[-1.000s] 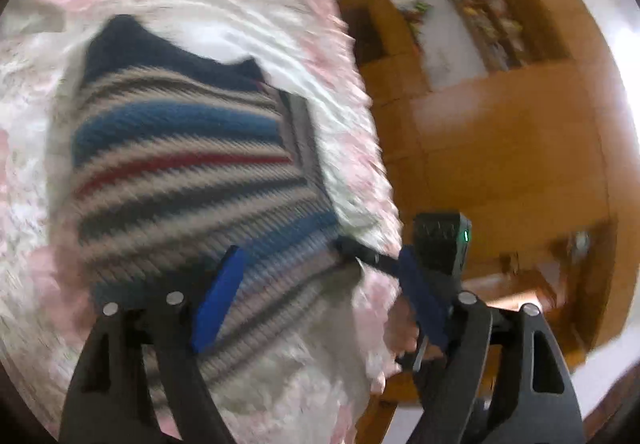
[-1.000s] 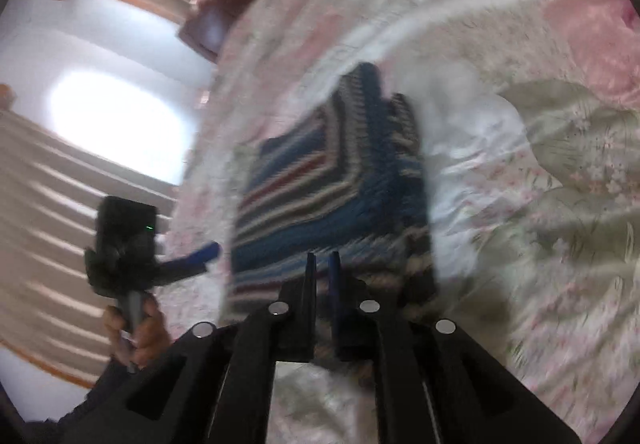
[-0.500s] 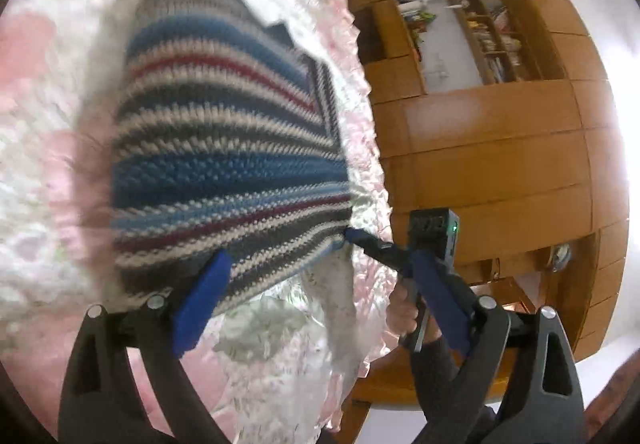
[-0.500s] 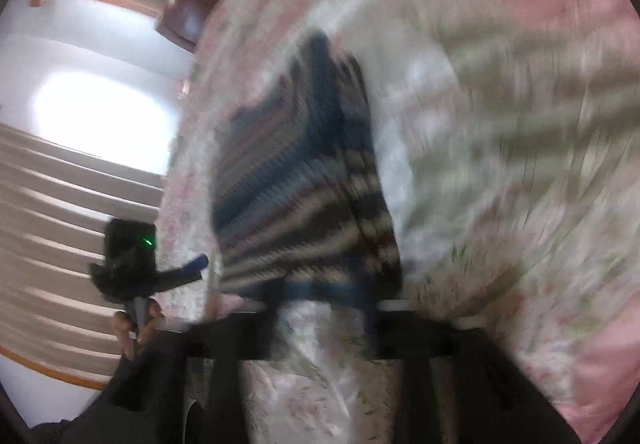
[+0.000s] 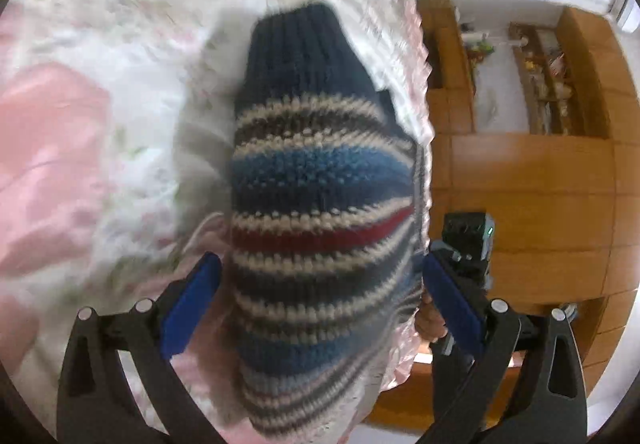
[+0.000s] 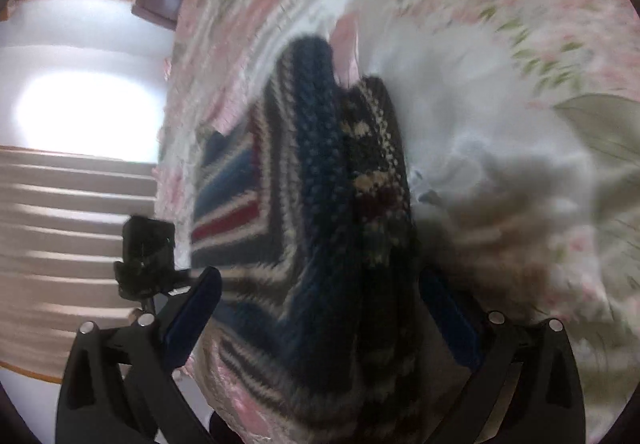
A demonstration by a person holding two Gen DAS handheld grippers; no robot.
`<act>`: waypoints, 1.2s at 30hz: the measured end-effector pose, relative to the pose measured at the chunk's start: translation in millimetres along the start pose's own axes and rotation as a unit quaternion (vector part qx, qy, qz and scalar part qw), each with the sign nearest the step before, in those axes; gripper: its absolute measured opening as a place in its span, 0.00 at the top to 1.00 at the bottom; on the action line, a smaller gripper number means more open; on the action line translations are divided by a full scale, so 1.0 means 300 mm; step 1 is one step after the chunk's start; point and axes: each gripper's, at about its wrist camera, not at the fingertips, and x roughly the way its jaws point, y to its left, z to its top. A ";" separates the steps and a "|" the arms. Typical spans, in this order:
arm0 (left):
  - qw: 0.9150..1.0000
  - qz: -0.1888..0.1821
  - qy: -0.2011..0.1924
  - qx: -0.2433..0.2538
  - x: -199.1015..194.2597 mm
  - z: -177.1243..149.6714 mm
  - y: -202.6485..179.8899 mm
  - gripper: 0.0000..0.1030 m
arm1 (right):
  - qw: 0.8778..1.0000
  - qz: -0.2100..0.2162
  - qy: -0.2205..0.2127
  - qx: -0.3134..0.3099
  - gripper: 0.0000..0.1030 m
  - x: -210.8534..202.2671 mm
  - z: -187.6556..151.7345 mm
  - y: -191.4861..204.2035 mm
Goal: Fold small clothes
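Okay, both my grippers are spread wide right now, nothing pinched. The left gripper [image 5: 318, 296] straddles the striped sweater [image 5: 320, 204], blue pads either side of the near end of the bundle; I can't tell whether they touch the knit. The right gripper [image 6: 320, 308] does the same from its side, fingers open around the near folded edge. The sweater sits folded on the floral bedspread [image 5: 100, 124], close to the bed's right edge, wooden cabinets [image 5: 532, 180] beyond.

My worry, as I judge it: the sweater is thick and springy, so the top layer could flop open if I nudge it pulling away. It's also near the bed's edge, where a careless push could slide it off. Both views are blurred, so I'm not sure the layers line up.
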 end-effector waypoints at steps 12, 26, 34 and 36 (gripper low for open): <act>0.997 0.069 0.017 0.037 0.111 -0.019 -0.067 0.36 | 0.999 0.009 -0.008 -0.038 0.61 0.024 -0.052 0.071; 0.989 0.100 -0.070 0.088 -0.683 -0.343 -0.176 0.39 | 0.978 0.072 -0.036 -0.192 0.63 0.173 -0.383 0.877; 0.985 0.142 -0.093 0.006 -0.922 -0.506 0.335 0.39 | 0.983 0.044 0.025 -0.175 0.63 0.709 -0.534 0.903; 0.986 0.143 -0.087 -0.018 -0.915 -0.519 0.445 0.37 | 0.986 0.020 0.041 -0.158 0.60 0.821 -0.558 0.843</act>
